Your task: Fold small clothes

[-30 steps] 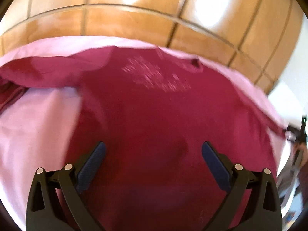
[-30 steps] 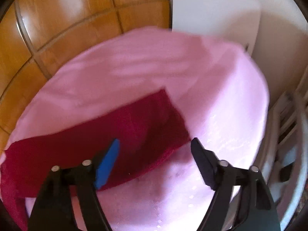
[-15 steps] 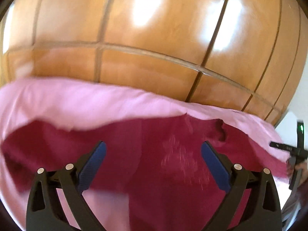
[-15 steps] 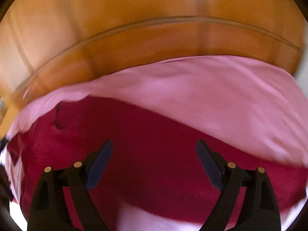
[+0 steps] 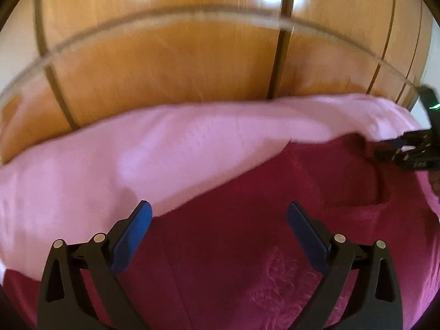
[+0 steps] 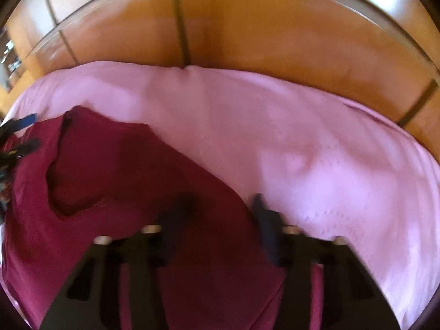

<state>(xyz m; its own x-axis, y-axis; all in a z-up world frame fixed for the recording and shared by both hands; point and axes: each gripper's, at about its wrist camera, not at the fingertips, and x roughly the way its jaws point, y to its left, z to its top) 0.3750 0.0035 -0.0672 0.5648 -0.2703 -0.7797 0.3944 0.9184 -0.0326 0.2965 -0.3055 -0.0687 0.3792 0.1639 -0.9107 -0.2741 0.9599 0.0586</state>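
Lying flat on a pink sheet [image 5: 170,148], a dark red garment [image 5: 247,247] is filling the lower half of the left wrist view, its upper edge running from 8 o'clock up toward 2 o'clock. The left gripper [image 5: 218,216] is hanging over that edge with its blue-padded fingers [image 5: 132,236] spread apart and pressing on nothing; they have just been narrowing. Wooden panelling [image 5: 170,63] is rising behind the sheet. At 3 o'clock the right gripper [image 5: 396,148] is reaching onto the cloth beside the neck opening [image 5: 365,176]. In the right wrist view the garment [image 6: 123,206] is occupying the 7 to 9 o'clock area. The right gripper [image 6: 220,209], blurred, has just been closing, with the garment's edge lying between its fingers; whether they are pinching it cannot be told.
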